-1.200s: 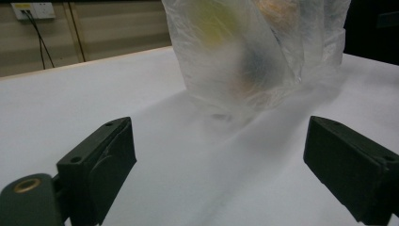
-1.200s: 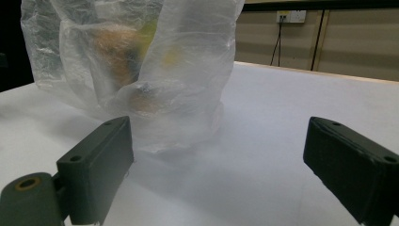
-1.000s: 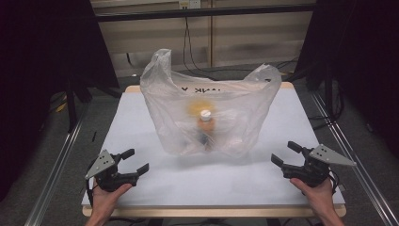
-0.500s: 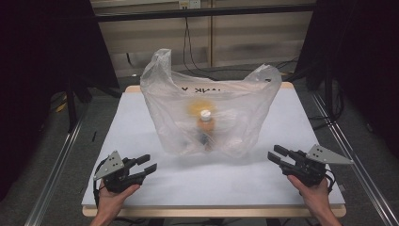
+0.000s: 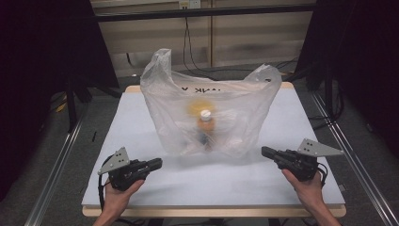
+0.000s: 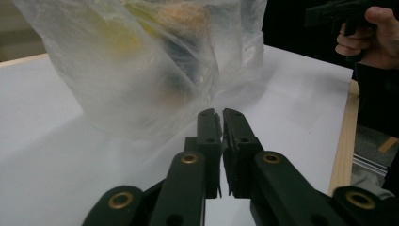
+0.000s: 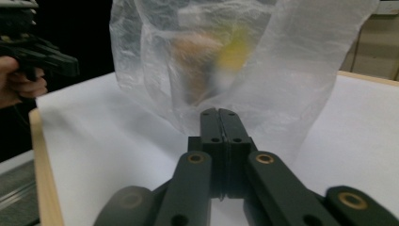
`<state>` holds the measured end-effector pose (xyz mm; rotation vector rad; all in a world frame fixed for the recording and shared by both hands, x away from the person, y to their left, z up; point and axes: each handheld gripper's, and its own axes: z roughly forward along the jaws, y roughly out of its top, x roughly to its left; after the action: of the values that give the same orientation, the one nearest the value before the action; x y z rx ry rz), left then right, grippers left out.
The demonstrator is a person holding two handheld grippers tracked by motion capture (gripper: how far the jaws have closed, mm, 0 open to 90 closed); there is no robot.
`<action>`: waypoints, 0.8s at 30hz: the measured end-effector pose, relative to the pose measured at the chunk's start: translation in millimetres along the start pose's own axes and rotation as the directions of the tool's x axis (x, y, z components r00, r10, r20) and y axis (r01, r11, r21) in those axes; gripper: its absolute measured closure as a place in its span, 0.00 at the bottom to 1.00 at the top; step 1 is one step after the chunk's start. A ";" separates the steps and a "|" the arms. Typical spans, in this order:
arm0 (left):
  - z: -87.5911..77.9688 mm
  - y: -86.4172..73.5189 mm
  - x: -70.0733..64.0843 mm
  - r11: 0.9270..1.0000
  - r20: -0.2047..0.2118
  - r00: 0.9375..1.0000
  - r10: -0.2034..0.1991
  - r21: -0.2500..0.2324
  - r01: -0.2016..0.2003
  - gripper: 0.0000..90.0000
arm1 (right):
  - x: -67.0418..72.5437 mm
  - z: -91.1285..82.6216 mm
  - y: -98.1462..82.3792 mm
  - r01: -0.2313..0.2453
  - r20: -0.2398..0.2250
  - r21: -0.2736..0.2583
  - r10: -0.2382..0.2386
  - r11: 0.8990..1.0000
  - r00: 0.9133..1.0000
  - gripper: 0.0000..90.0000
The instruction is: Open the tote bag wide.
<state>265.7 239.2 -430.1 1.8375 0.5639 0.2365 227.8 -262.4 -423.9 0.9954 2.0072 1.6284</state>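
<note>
A: Plastic bag (image 5: 207, 117) stands at the centre of the frame in the high view, on the white table (image 5: 141, 122), its two handle loops sticking up at upper left and upper right of it.

B: We see a bottle (image 5: 205, 123) with a pale cap upright inside, and something yellow behind it; through the film we cannot make out what that is.

A: Tools? The left gripper (image 5: 154, 164) sits at lower left, the right gripper (image 5: 268, 151) at lower right, both near the bag's foot and apart from it.

B: In the left gripper view the jaws are all but together, a thin slit between them, nothing held. In the right gripper view the jaws are pressed flat together, also on nothing.

A: How will it handle?

B: We judge the film thin, soft and slippery: it will crumple and slide under a pinch. The contents give the weight, so the bottom will sag and the bottle may tip.

A: Then we would take it by the handle loops, one in each gripper.
</note>
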 end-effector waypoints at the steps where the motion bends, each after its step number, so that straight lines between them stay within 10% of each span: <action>1: 1.6 1.7 0.1 1.000 0.012 1.000 0.008 0.002 -0.008 0.97 | -0.4 0.6 1.8 -0.005 -0.009 -0.003 0.005 1.000 1.000 1.00; 24: 30.8 55.0 -1.8 0.997 0.083 0.994 0.068 -0.029 -0.066 1.00 | 12.3 54.9 61.6 0.035 -0.163 -0.002 -0.035 0.999 0.986 1.00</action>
<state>291.7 199.1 -388.9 1.8336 0.4394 0.2092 274.1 -210.5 -377.9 0.8465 2.1182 1.7403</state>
